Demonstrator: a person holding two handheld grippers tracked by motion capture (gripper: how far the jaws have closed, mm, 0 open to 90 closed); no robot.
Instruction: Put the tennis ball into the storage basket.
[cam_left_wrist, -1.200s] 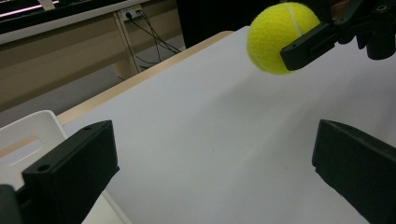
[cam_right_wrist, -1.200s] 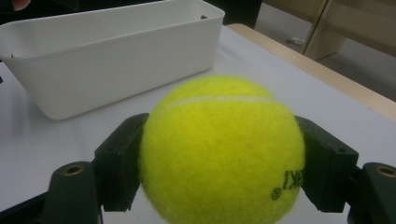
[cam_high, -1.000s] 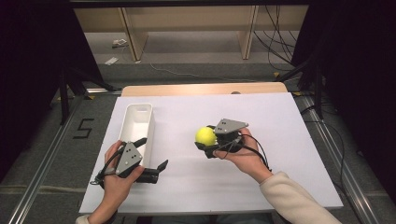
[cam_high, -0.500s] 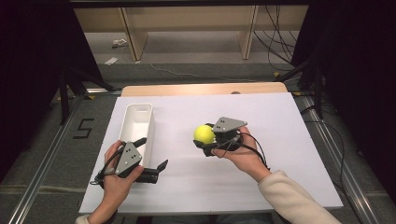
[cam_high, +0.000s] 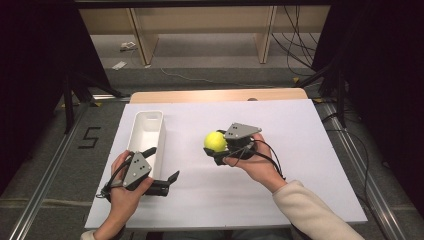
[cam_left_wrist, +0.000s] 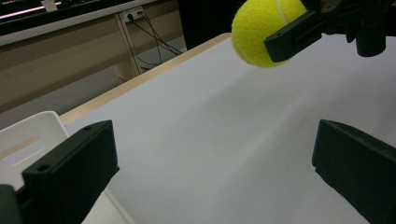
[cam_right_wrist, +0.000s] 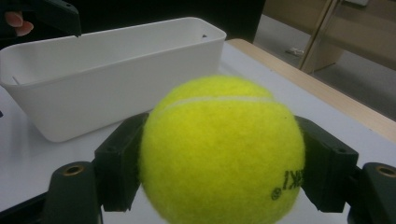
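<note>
so the right gripper (cam_high: 218, 148) is clamped on the ball (cam_high: 215, 141), one jaw on each side, and it's holding it up off the table (cam_high: 300, 165), about mid-table; in the right gripper view the ball (cam_right_wrist: 219, 154) sits square between the two jaws with the bin (cam_right_wrist: 112, 79) straight ahead past it, so the jaws already point at where it looks like it's going.

the thing that matters for the next move: the bin (cam_high: 146, 137) lies to the left of the ball, near but not touching; it's a long narrow tub and its long axis runs away from the person, so the ball has to cross sideways over the near long wall and can drop anywhere along the length; plenty of slack that way, less across.

left gripper (cam_high: 164, 180) has its jaws wide apart with nothing in them; it's low at the near end of the bin, just beside it, so it's the closer hand to the bin, but the right one has the ball; from the left gripper view the ball (cam_left_wrist: 266, 30) hangs up and to the right with bare table between.

vs a second ago: the ball and right gripper have crept slightly left toward the bin; left gripper and bin look the same, no real shift.
</note>
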